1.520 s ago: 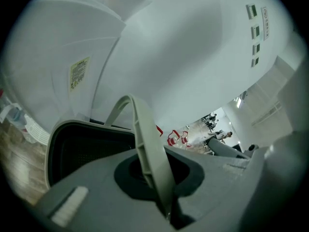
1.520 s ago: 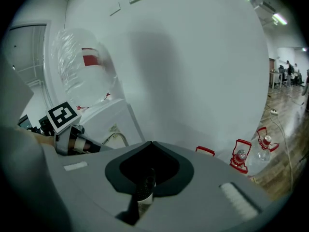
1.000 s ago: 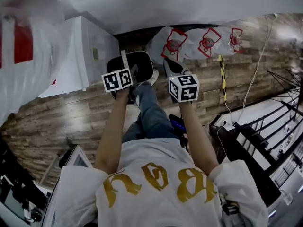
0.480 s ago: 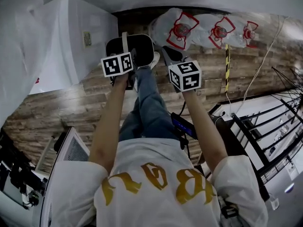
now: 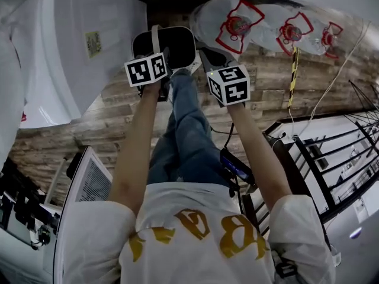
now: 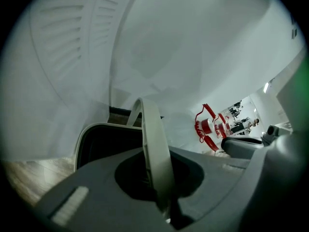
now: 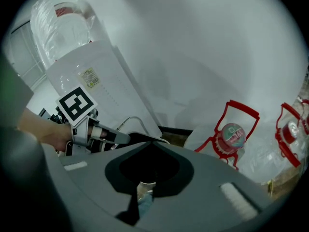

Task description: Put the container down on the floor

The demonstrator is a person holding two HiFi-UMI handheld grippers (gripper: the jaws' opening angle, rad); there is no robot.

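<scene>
The black container (image 5: 173, 45), pale along its rim, hangs by its pale handle (image 6: 155, 139) from the left gripper (image 6: 153, 178). This gripper's jaws are clamped on the handle, which rises as a thin band through the gap between them. The container sits out in front of the person's jeans leg (image 5: 188, 132), over the wood-plank floor (image 5: 103, 126) near the foot of the wall. Whether its base touches the planks cannot be told.

The right gripper (image 7: 150, 159) is just beside the container's right edge. Its jaws look drawn together with nothing between them, and only a bit of denim shows through the opening behind them.

A white appliance (image 5: 80, 52) stands to the left of the container. To the right, 3 clear water bottles with red carry handles (image 5: 238, 23) lie along the wall.
</scene>
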